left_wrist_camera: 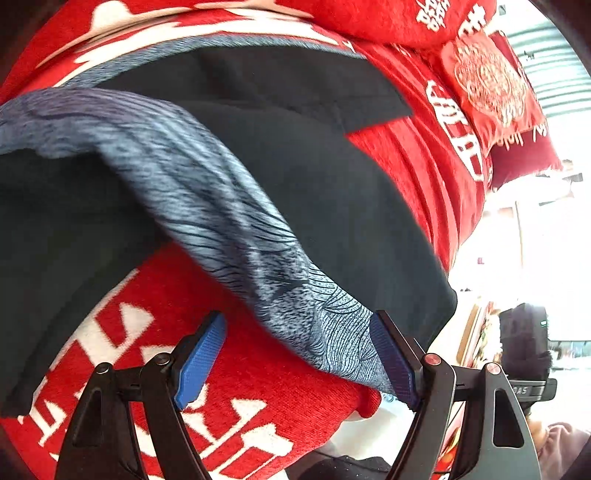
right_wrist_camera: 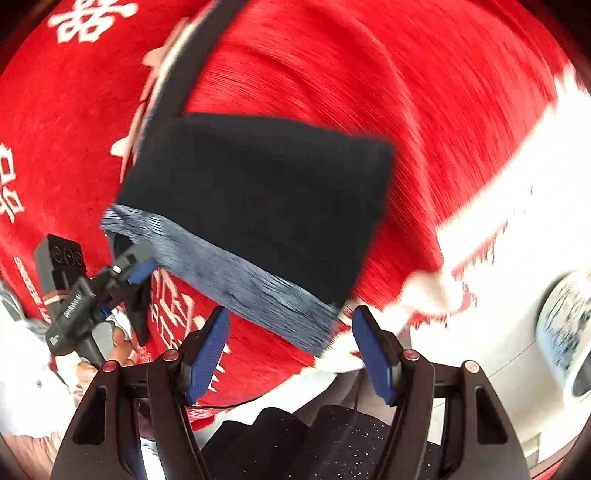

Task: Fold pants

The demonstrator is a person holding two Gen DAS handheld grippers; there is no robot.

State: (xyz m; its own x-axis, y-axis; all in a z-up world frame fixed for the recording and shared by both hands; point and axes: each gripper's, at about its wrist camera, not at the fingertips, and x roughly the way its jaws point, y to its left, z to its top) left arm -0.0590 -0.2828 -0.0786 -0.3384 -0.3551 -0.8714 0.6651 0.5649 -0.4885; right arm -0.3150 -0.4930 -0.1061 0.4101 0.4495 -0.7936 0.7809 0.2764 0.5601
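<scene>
One pair of black pants point(right_wrist_camera: 255, 206) is laid on one red blanket point(right_wrist_camera: 369, 85). Two grippers are seen, left gripper point(left_wrist_camera: 299, 362) and right gripper point(right_wrist_camera: 291, 354), each with jaws spread wide, the waistband at twelve o'clock.

The red blanket point(right_wrist_camera: 369, 92) carries large white Chinese characters; in the right wrist view the double-happiness sign 囍 point(right_wrist_camera: 92, 18) can be read near the top left, while the other characters are cut off or blurred. On the red cushion point(left_wrist_camera: 491, 81) in the left wrist view there is a round white emblem with characters too small to read. The black device point(left_wrist_camera: 524, 387) at the right edge shows pale letters, perhaps "AS", but they are unclear.
</scene>
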